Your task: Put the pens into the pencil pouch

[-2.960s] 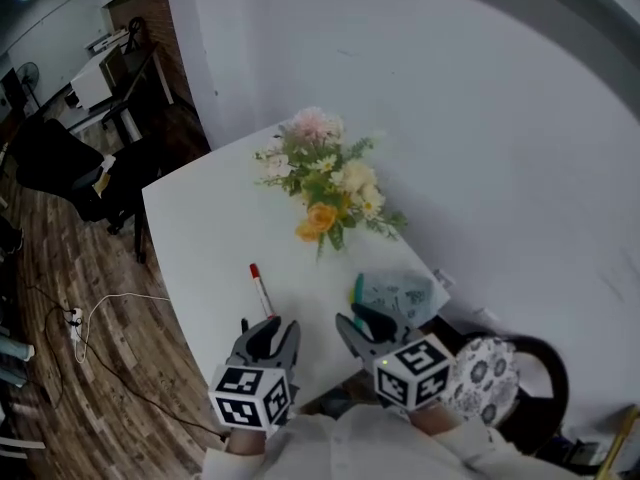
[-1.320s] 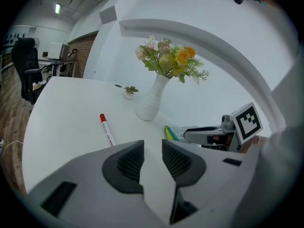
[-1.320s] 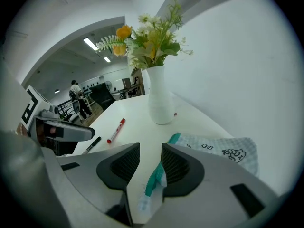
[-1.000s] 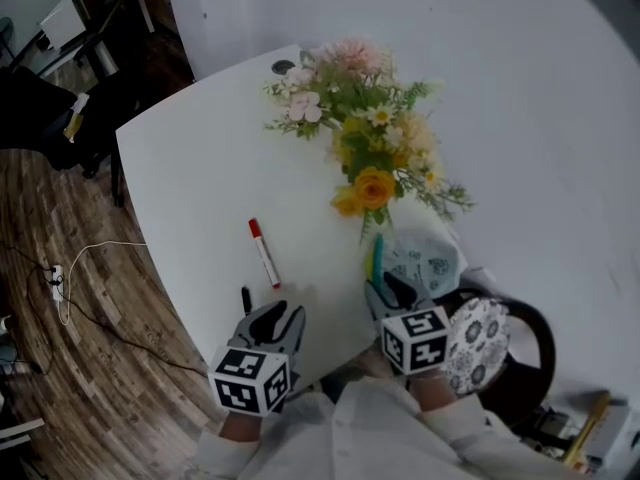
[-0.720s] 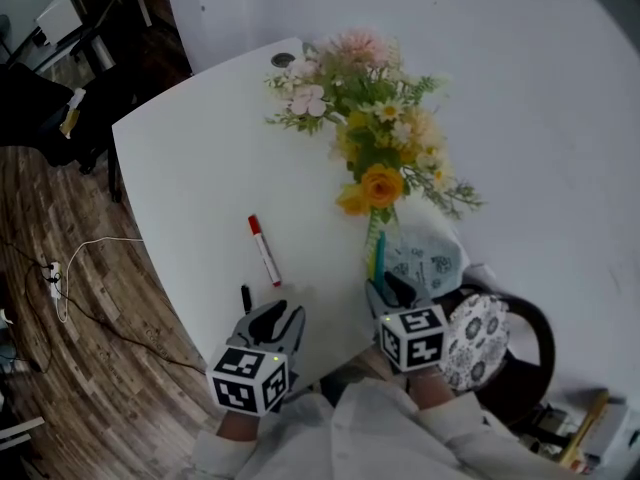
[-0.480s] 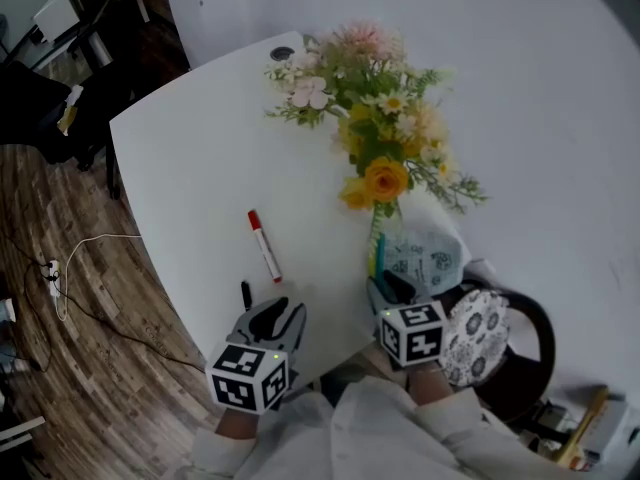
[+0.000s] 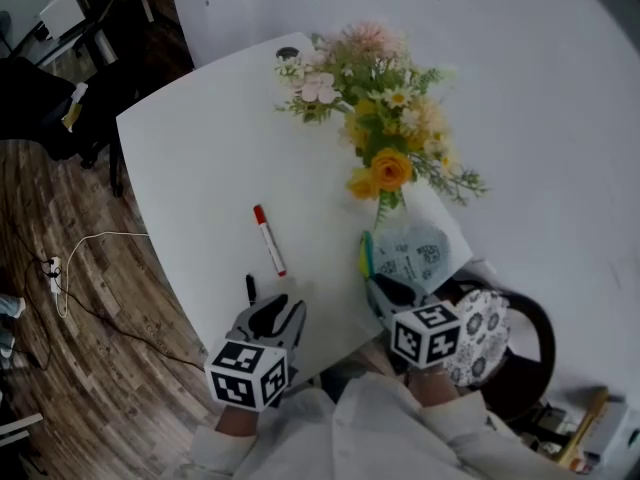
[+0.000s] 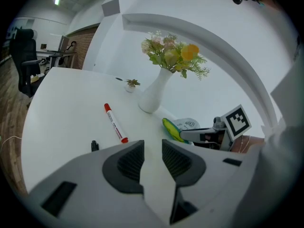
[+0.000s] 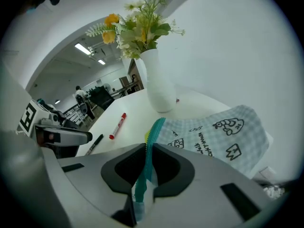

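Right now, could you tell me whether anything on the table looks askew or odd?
Nothing is spilled or damaged. The pouch has its teal zipper edge pinched in the right gripper, whose jaws have just been closing on it. The red marker and black pen lie loose outside it.

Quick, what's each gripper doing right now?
Left gripper: jaws open, nothing between them.
Right gripper: jaws have just been closing, now shut on the pouch edge.

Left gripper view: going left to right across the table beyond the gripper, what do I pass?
black pen → red marker → white vase → pencil pouch
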Tool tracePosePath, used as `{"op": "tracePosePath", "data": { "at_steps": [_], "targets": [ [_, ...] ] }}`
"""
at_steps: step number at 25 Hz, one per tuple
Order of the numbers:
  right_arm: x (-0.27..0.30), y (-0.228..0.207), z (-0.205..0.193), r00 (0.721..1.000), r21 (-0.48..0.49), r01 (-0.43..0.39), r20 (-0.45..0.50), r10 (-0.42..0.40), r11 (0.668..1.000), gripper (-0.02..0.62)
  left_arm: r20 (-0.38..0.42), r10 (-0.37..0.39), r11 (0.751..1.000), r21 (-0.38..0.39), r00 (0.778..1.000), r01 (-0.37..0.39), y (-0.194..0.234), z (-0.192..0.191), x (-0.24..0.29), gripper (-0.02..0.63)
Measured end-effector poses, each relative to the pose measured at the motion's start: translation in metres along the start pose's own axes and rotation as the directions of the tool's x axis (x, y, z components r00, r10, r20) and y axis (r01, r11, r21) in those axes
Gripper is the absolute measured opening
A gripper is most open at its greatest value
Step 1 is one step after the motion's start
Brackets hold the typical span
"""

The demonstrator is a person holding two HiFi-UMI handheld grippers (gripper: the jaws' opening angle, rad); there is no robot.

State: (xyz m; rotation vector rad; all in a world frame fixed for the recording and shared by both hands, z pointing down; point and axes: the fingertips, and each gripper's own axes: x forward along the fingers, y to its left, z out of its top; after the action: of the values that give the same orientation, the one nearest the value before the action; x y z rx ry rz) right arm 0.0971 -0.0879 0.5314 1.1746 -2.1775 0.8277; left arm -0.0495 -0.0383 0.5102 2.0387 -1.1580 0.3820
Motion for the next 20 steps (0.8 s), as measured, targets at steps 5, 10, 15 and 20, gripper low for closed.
{"op": "tracePosePath", "data": {
  "at_steps": [5, 10, 15, 20],
  "targets": [
    [-0.007, 0.029, 0.015, 0.996, -0.037, -0.086, 0.036, 0.088, 0.996, 0.044, 0.020, 0.010, 1.000, 0.004, 1.000, -0.010, 0.001, 0.003, -0.007, 0.117],
    [-0.013, 0.063, 0.030, 0.979, -0.069, -0.188, 0.072, 0.193, 0.980, 0.044, 0.016, 0.015, 0.999, 0.032, 1.000, -0.016, 0.003, 0.006, -0.013, 0.117],
    [-0.016, 0.081, 0.042, 0.964, -0.107, -0.241, 0.085, 0.251, 0.965, 0.044, 0.044, 0.035, 0.999, 0.020, 0.998, -0.036, 0.004, 0.011, -0.018, 0.117],
    [-0.025, 0.096, 0.058, 0.941, -0.070, -0.311, 0.117, 0.317, 0.948, 0.044, 0.049, 0.047, 0.999, 0.009, 0.998, -0.047, 0.001, 0.009, -0.023, 0.117]
  ]
}}
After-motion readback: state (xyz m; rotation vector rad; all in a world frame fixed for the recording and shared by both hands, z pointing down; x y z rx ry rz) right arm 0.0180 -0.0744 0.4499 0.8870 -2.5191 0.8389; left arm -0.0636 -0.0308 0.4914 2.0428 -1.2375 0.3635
